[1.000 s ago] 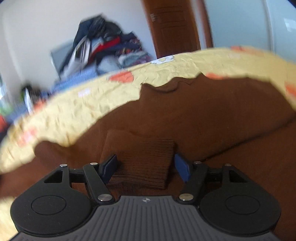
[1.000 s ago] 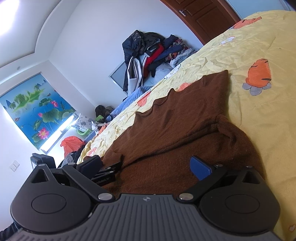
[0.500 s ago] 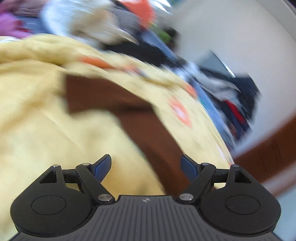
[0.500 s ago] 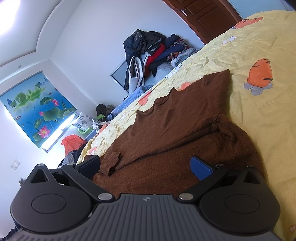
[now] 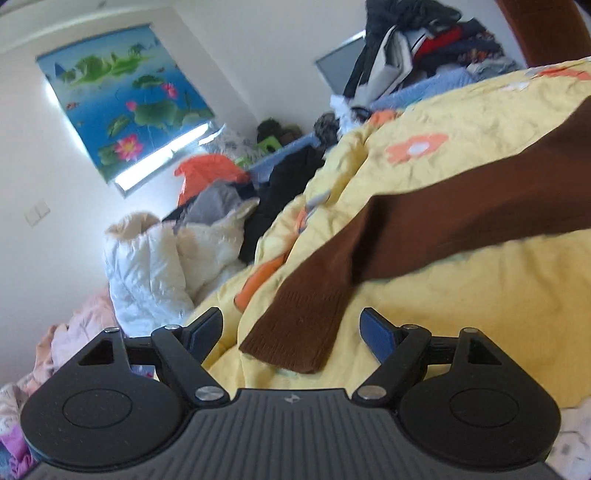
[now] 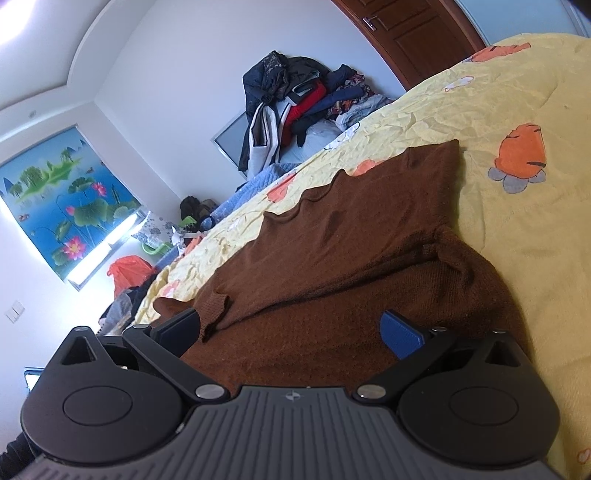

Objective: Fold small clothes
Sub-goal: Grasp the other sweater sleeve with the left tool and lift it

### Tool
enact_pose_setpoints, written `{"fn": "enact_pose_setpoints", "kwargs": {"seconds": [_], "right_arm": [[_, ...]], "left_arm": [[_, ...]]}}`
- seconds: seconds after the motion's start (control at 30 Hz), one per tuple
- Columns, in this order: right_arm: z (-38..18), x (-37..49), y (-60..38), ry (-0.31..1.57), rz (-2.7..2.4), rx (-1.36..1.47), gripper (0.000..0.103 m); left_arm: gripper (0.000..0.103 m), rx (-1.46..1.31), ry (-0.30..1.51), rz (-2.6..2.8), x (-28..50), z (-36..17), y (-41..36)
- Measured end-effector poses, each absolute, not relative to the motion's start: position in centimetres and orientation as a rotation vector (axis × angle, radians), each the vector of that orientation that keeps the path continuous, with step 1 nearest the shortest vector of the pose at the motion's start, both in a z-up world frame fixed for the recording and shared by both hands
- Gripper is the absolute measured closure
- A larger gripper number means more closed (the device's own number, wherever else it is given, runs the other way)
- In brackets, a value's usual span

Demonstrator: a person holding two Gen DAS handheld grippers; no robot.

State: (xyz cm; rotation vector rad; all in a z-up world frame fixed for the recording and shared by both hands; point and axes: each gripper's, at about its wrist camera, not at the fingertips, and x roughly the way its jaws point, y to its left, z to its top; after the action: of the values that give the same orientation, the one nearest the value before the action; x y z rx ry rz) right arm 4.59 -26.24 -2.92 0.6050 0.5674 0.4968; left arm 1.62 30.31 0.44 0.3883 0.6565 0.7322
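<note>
A brown knit sweater (image 6: 354, 258) lies on a yellow patterned bedspread (image 6: 517, 110); one sleeve is folded across its body. In the left wrist view the other sleeve (image 5: 461, 218) stretches out over the bedspread (image 5: 480, 295), its ribbed cuff (image 5: 295, 332) lying between the fingers of my left gripper (image 5: 291, 332), which is open and holds nothing. My right gripper (image 6: 295, 328) is open just above the sweater's near part, empty.
A heap of clothes (image 6: 295, 99) is piled against the far wall beside a wooden door (image 6: 406, 33). More clothes and a white padded jacket (image 5: 159, 258) lie off the bed's left side. A window with a lotus blind (image 5: 122, 96) is beyond.
My left gripper has swung away from the folded sleeve cuff on the sweater's body to the outstretched sleeve at the bed's left side. The right gripper has barely moved.
</note>
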Motion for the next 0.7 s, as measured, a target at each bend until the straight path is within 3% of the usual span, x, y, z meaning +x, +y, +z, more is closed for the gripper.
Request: {"fn": "enact_pose_setpoints", "kwargs": {"seconds": [0.17,0.27,0.3,0.33,0.47,0.7], "right_arm": [[-3.0,4.6,-26.0,0.571,0.486,0.588,0.0],[-3.0,4.6,-25.9,0.572,0.481,0.582,0.0],[-3.0,4.6,-25.9,0.572,0.48,0.58,0.0],[-3.0,4.6,-25.9,0.572,0.479,0.579,0.0],[-3.0,4.6,-25.9,0.572,0.48,0.58,0.0],[-3.0,4.6,-25.9,0.567,0.483,0.591,0.0]], "left_arm": [[0.03,0.398,0.658,0.683,1.6,-0.2,31.4],[0.061,0.383,0.674,0.662,1.4,-0.5,31.6],[0.083,0.366,0.692,0.658,1.5,-0.6,31.8],[0.098,0.344,0.714,0.67,1.7,-0.8,32.3],[0.099,0.213,0.742,0.692,2.2,0.3,33.9],[0.099,-0.199,0.643,0.42,2.3,9.1,28.8]]}}
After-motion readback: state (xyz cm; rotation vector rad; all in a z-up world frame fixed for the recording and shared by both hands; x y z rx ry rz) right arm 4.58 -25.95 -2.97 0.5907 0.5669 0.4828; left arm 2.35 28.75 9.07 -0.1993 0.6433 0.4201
